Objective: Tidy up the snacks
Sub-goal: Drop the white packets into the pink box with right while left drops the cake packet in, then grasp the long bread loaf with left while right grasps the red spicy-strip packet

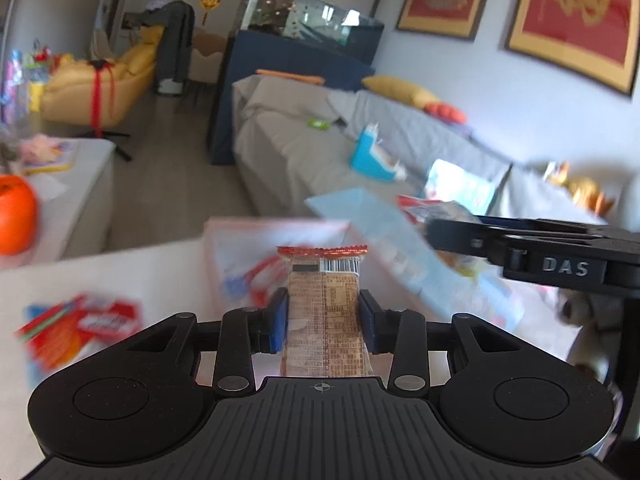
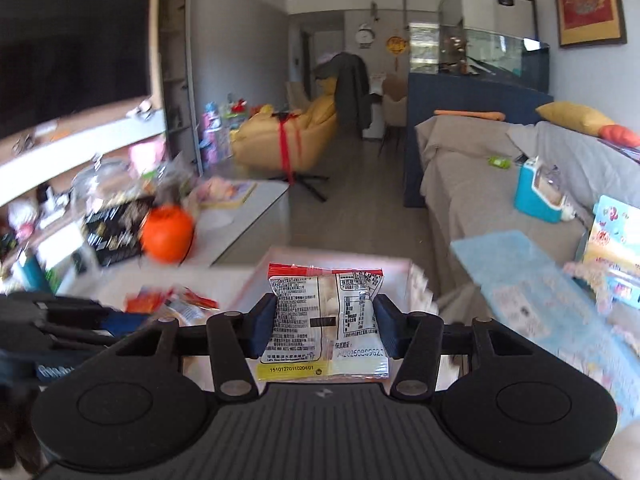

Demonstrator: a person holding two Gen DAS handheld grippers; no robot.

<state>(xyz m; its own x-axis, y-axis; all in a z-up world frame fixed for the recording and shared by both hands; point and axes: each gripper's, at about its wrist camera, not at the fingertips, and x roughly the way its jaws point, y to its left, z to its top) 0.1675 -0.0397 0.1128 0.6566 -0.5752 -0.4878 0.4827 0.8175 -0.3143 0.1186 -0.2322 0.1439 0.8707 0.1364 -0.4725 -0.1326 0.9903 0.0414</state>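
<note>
Both tongs are loaded: the left gripper (image 1: 323, 320) pinches a narrow brown cracker packet with a red crimped top (image 1: 323, 304), the right gripper (image 2: 323, 326) a squat clear-and-white snack pouch (image 2: 326, 324) — each held above the pale pink open box (image 2: 400, 270) (background blurred). Slippery film could slide free if either grip slackens.

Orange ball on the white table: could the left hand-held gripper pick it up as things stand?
Probably not. The left hand-held gripper is already shut on a brown snack pack, so nothing can be grasped until that is put down. The orange ball sits off to its far left.
</note>
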